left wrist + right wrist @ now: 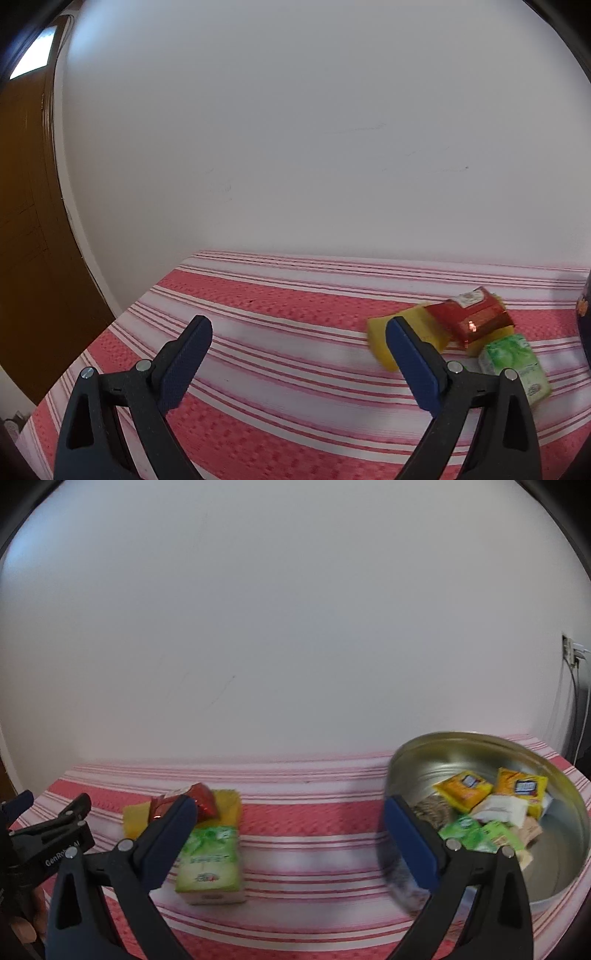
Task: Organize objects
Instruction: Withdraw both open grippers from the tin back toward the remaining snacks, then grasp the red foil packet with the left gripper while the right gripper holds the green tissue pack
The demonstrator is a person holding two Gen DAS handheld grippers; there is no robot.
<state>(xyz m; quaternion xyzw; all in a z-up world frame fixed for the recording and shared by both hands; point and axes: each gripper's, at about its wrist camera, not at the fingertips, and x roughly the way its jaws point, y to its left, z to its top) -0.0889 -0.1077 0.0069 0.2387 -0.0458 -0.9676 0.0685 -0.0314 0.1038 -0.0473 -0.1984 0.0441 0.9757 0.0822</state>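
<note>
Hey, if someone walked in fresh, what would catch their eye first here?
Probably the round metal tin on the right of the red-striped tablecloth, already holding bright snack packets. Left of it lie the leftovers: a green tissue pack, with a red foil packet resting on yellow packets. Both grippers hover open and empty.

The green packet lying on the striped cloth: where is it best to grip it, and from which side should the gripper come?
Probably the green packet is best gripped across its two long sides, coming from above. It lies flat on the striped cloth, long axis toward the camera, nothing touching those sides. The red packet crowds only its far end. The right gripper is open and nearest.
</note>
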